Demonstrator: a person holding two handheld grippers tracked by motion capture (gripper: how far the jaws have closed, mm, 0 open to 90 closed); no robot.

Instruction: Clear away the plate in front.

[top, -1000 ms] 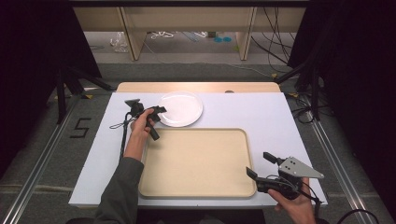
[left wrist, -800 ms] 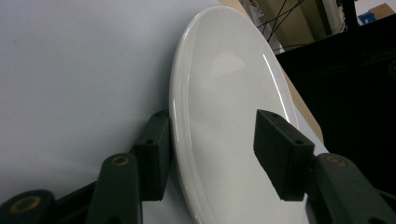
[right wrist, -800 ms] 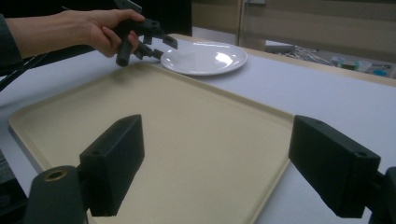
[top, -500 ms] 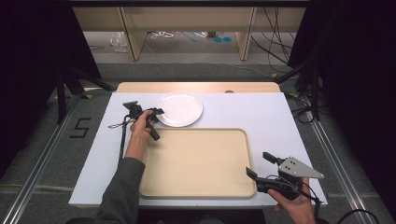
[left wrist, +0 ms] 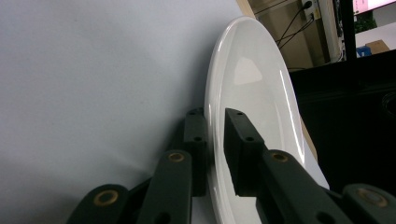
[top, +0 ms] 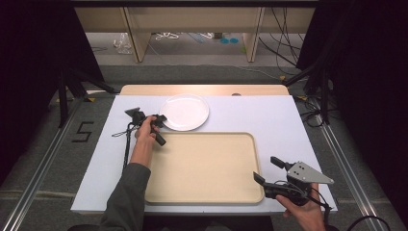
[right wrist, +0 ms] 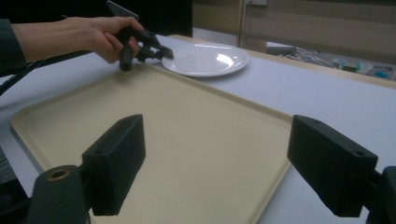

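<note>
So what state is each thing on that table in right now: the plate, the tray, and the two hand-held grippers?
White plate: empty, lying on the white table, its near-left rim pinched.
Left hand-held gripper: jaws have just been closing, now clamped on the plate's rim, one above and one below.
Beige tray: empty, flat on the table, untouched.
Right hand-held gripper: jaws wide open, holding nothing, at the tray's near-right corner.

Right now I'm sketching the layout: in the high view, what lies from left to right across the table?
Left gripper clamped on the plate's rim → white plate → beige tray → right gripper, jaws open.
</note>
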